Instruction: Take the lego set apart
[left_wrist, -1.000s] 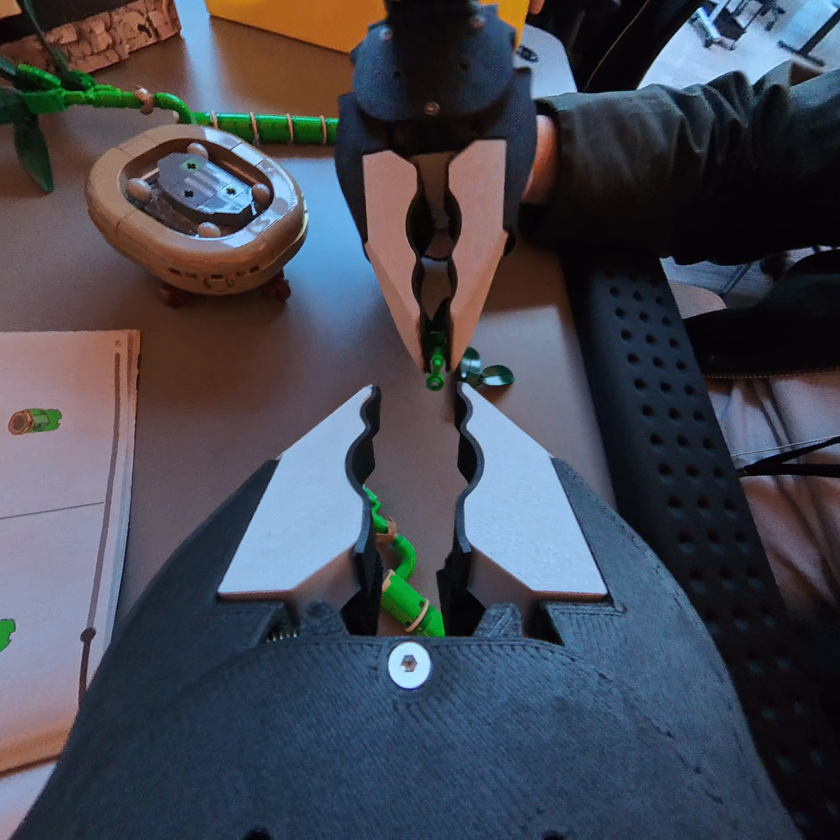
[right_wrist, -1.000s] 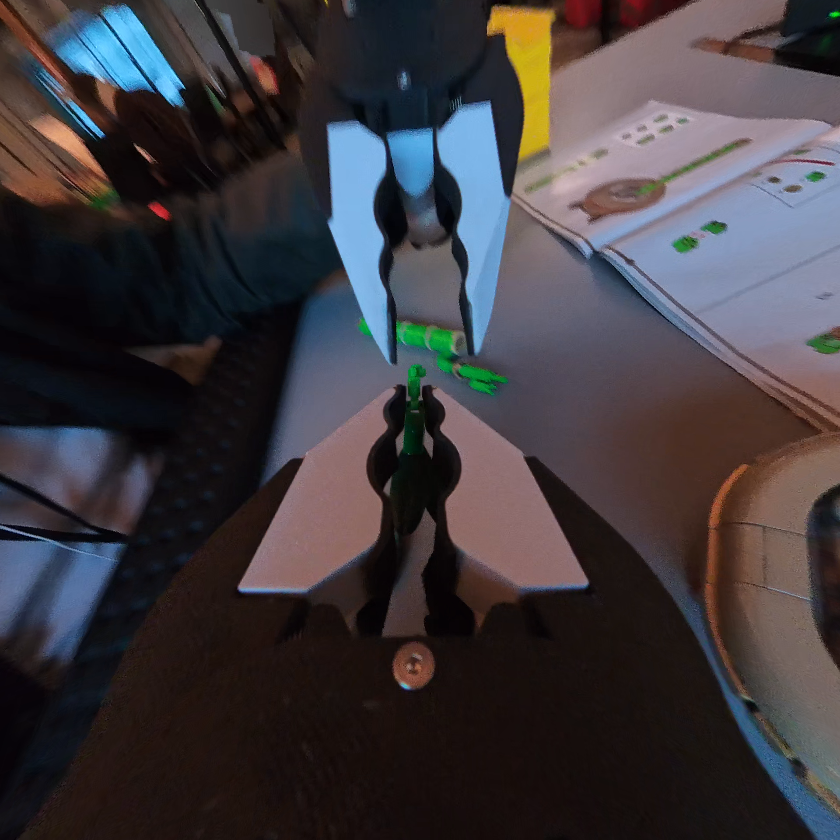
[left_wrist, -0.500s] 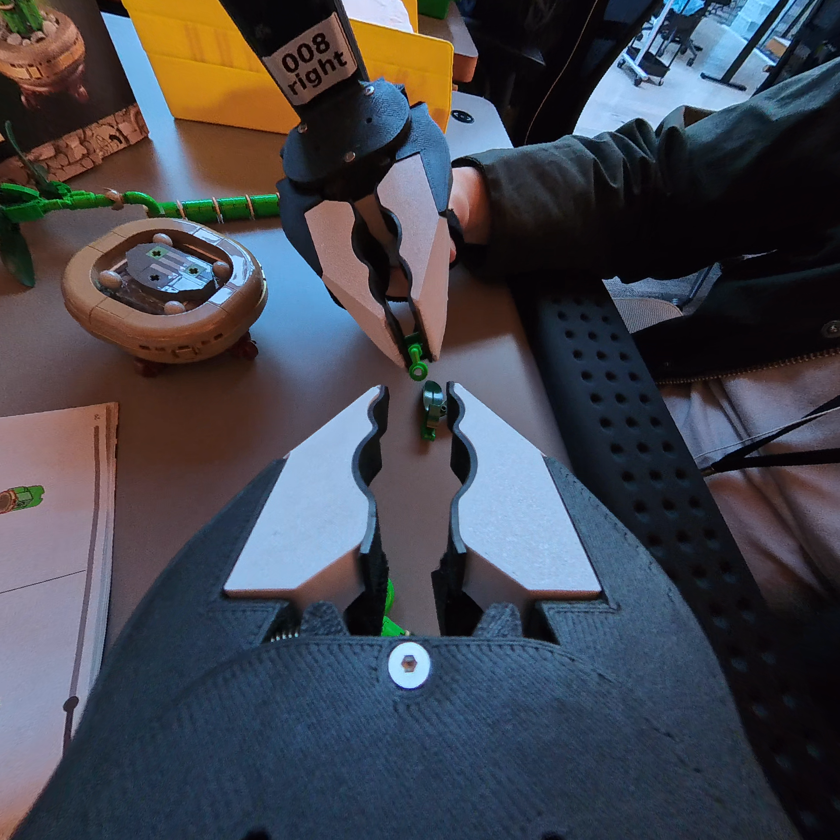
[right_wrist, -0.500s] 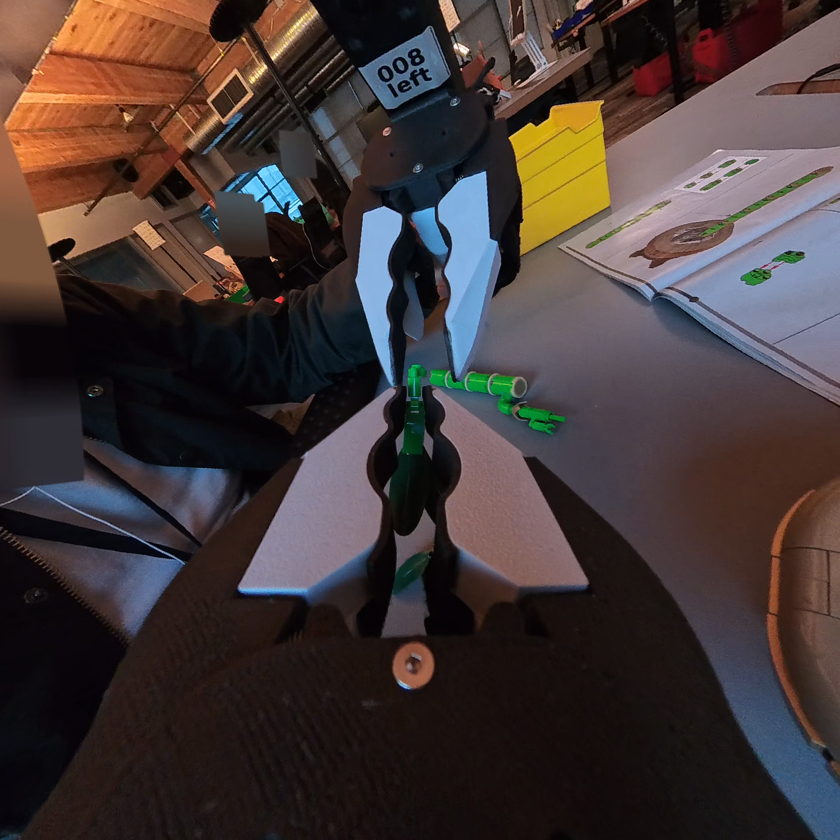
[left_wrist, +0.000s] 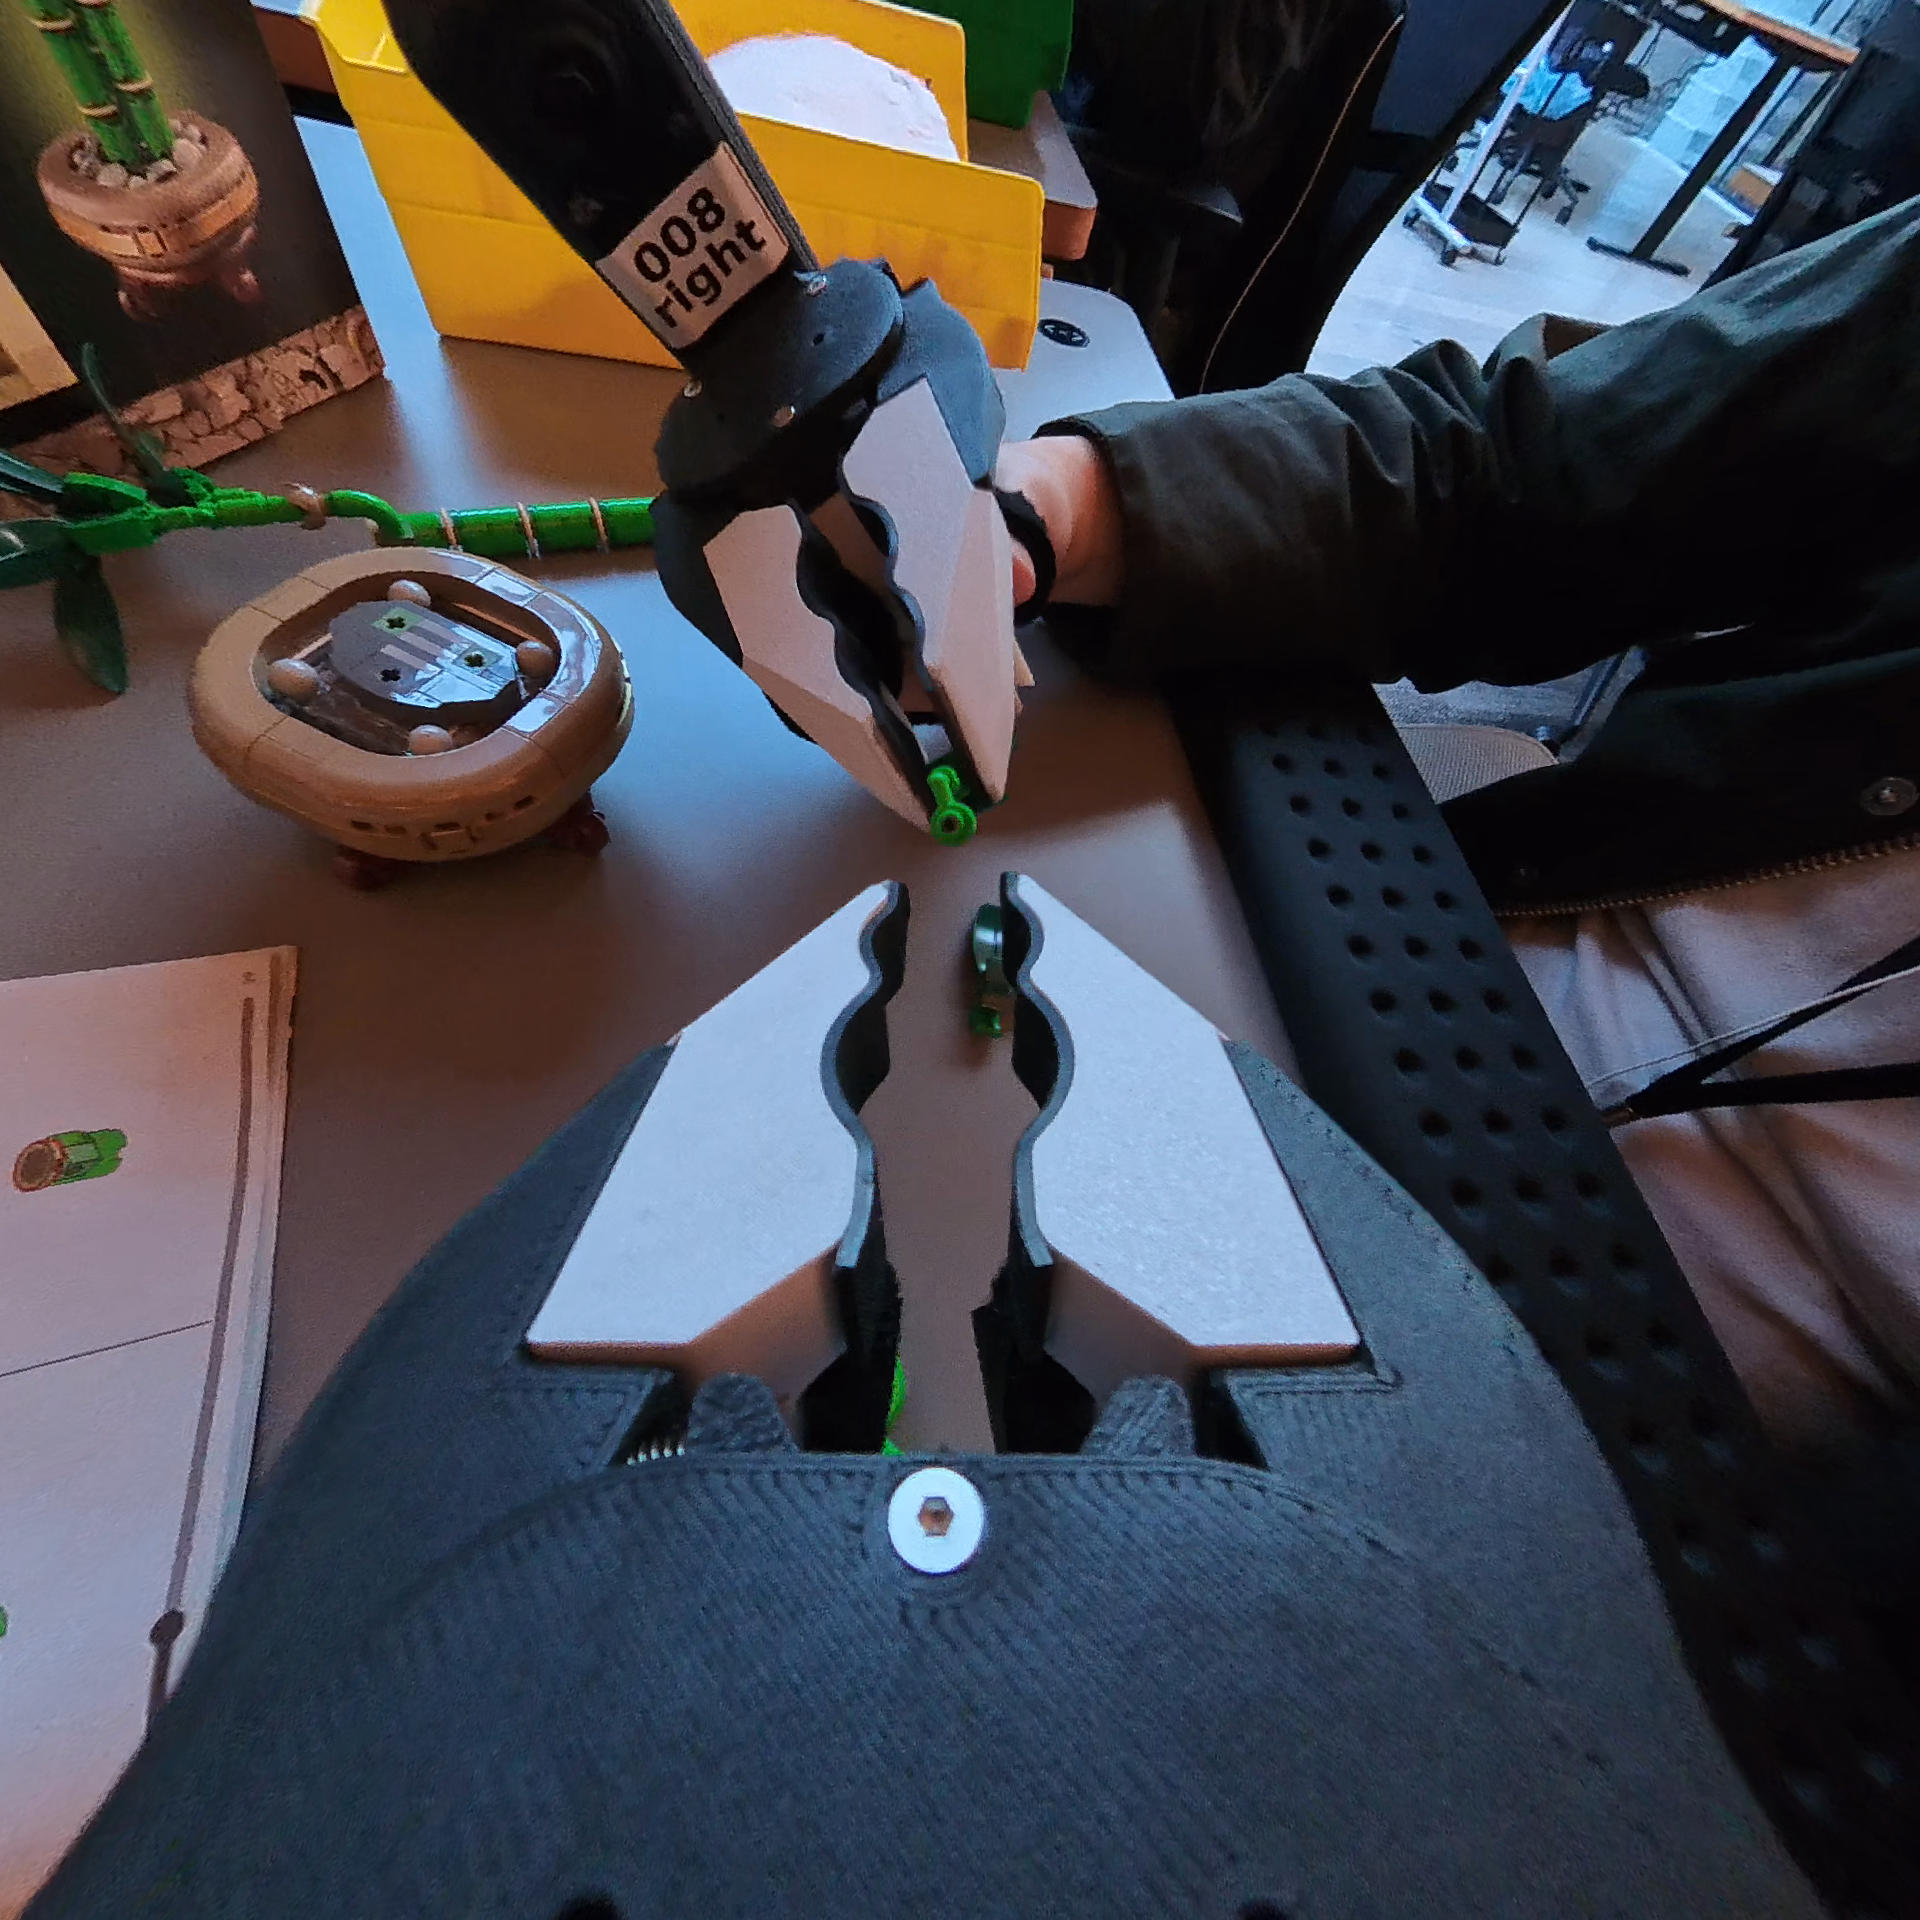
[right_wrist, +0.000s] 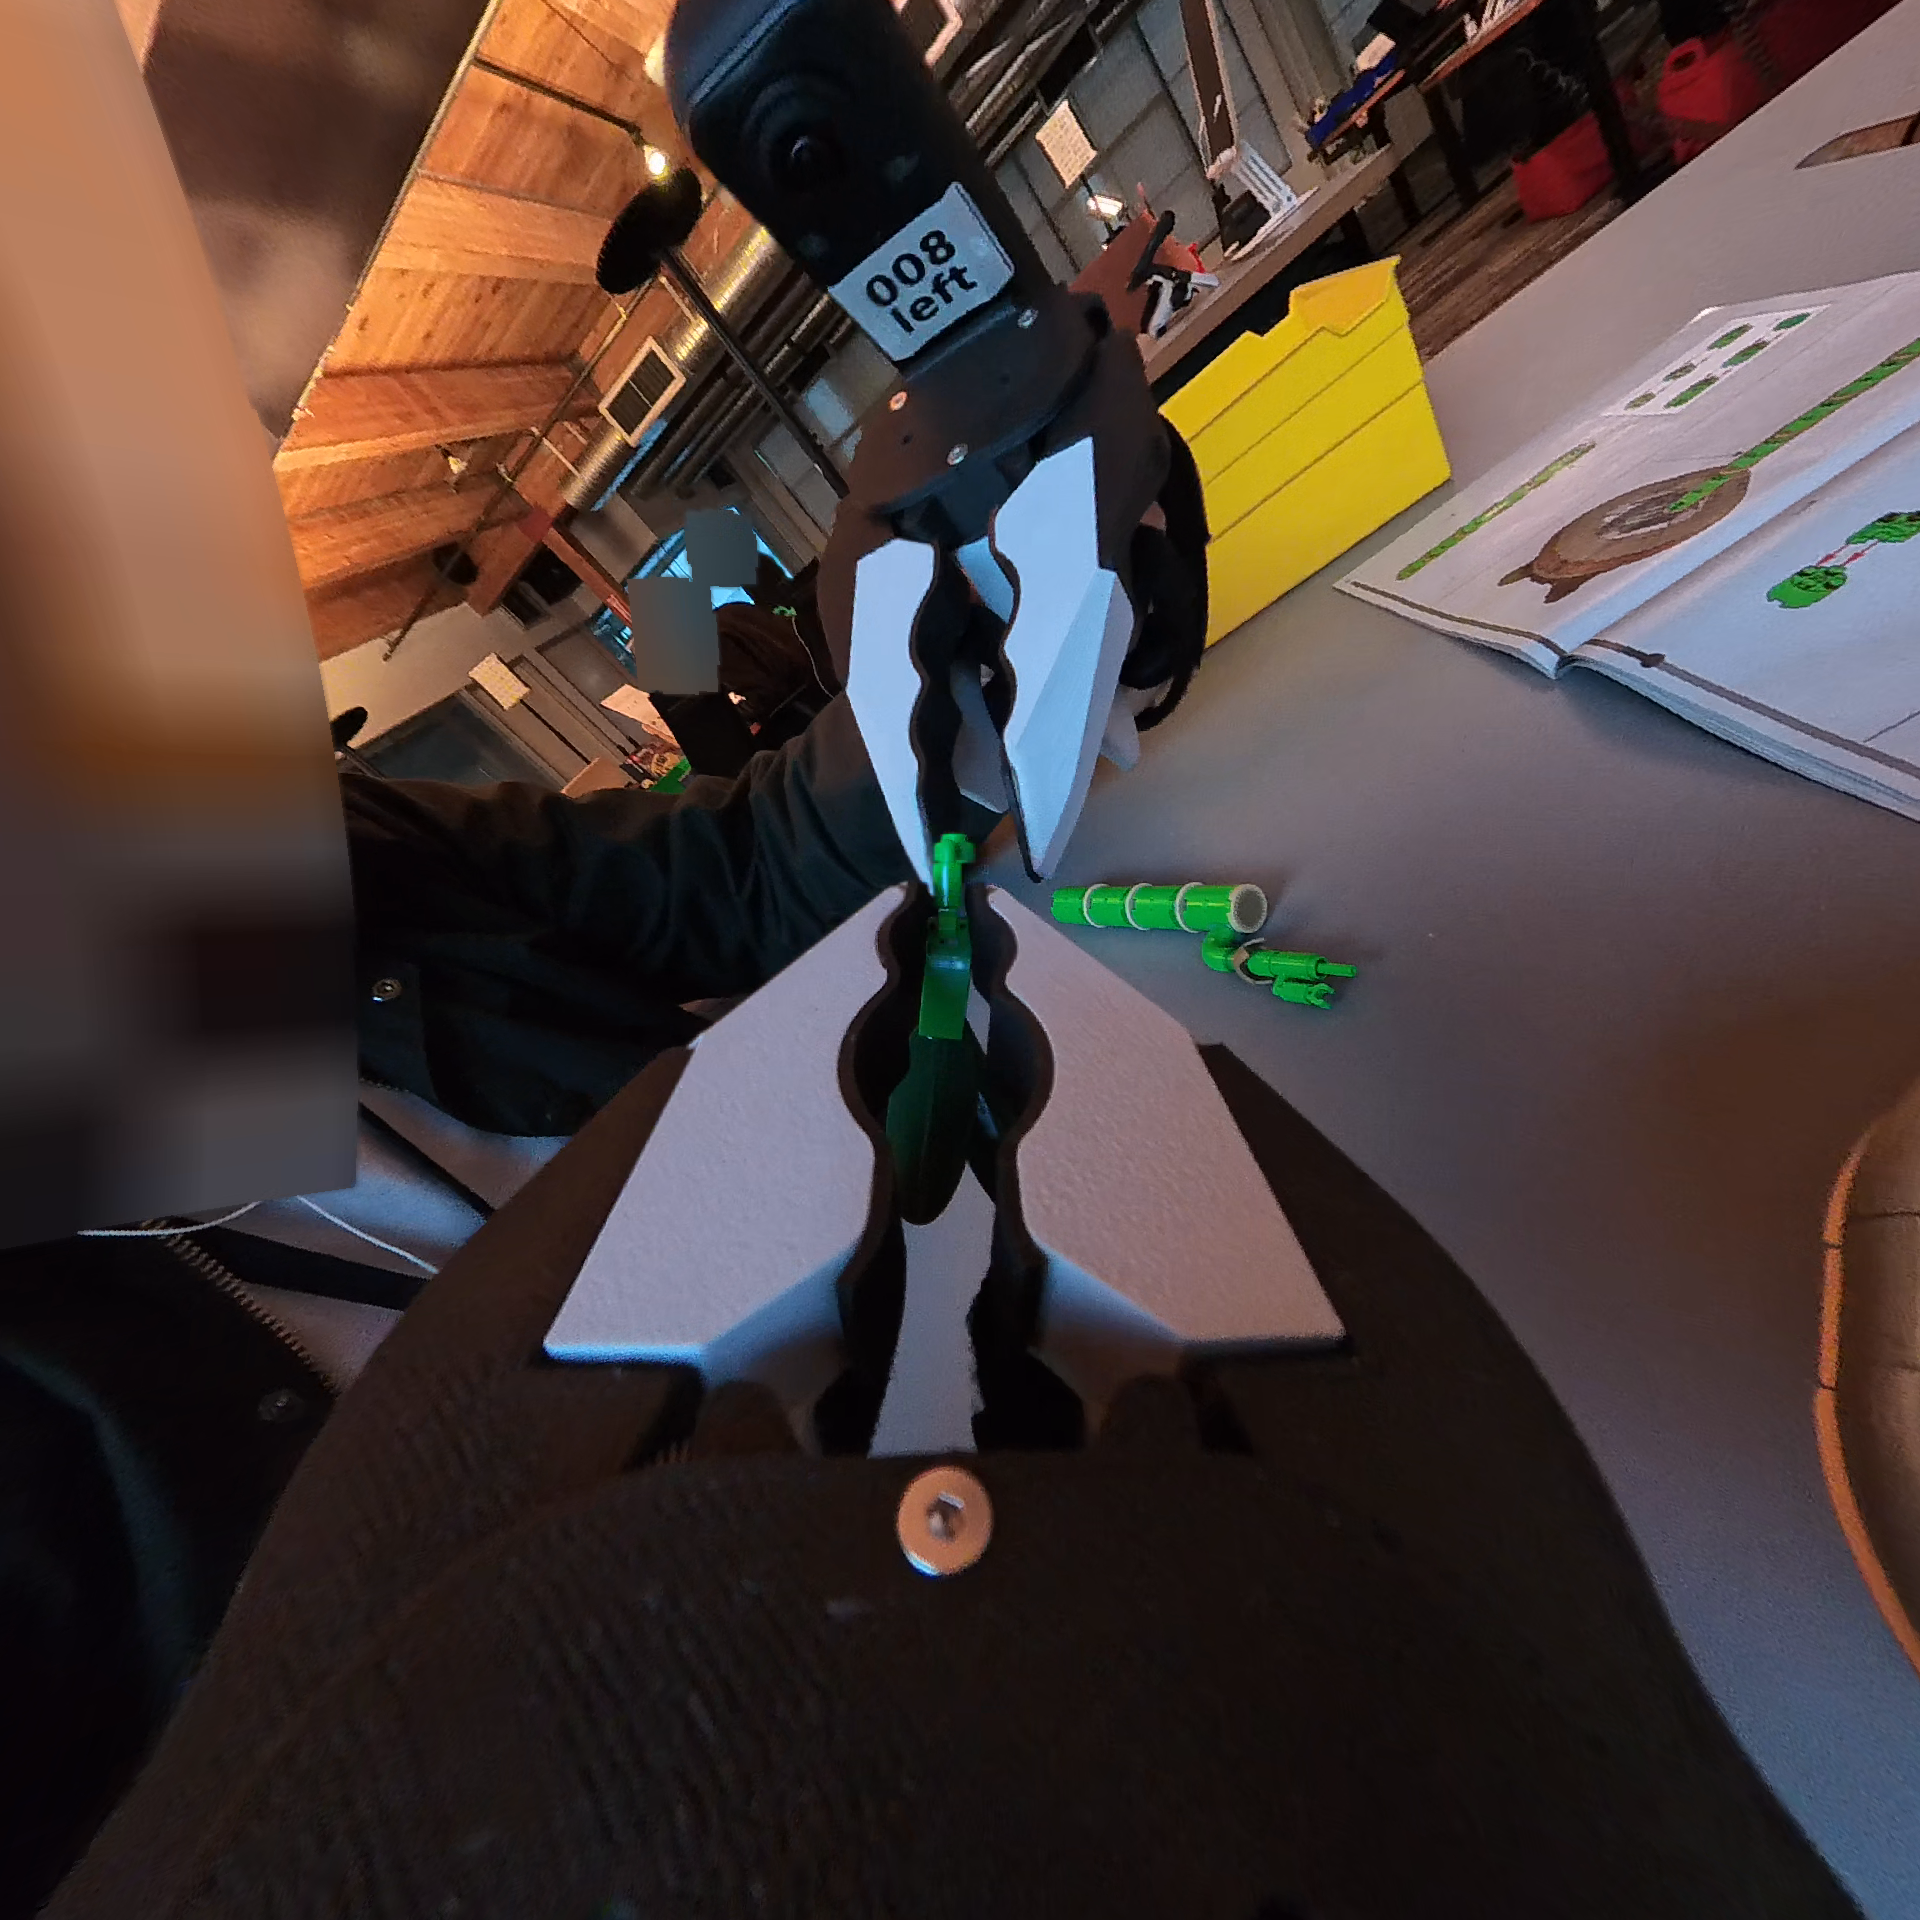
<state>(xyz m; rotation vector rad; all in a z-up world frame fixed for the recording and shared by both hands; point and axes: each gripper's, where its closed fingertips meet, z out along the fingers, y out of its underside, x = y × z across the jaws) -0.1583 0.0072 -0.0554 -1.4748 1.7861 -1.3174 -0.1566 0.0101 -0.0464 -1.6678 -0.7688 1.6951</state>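
My right gripper (right_wrist: 951, 896) is shut on a small green stem-and-leaf piece (right_wrist: 940, 1039) whose tip sticks out past the fingertips. It also shows in the left wrist view (left_wrist: 951, 810), tilted down over the table. My left gripper (left_wrist: 954, 885) is open and empty, facing it just in front. A dark green leaf piece (left_wrist: 987, 951) lies on the table between the left fingers, close to the right one. In the right wrist view the left gripper (right_wrist: 982, 868) hangs open just beyond the held piece. A short green bamboo segment (right_wrist: 1153, 906) with a side branch (right_wrist: 1288, 971) lies beside it.
A brown round lego pot (left_wrist: 416, 707) stands to the left, with a long green bamboo stalk (left_wrist: 499, 525) behind it. An open instruction booklet (left_wrist: 114, 1247) lies at the left edge, a yellow bin (left_wrist: 520, 239) at the back. A black perforated chair (left_wrist: 1455, 1039) borders the table's right edge. Only a small space, under 4 cm, lies between the two pairs of fingers.
Both grippers have risen and tilted. The right gripper has swung up and left, still holding its piece. The dark green leaf now lies between the left fingers; the short bamboo segment has slid under the left gripper.
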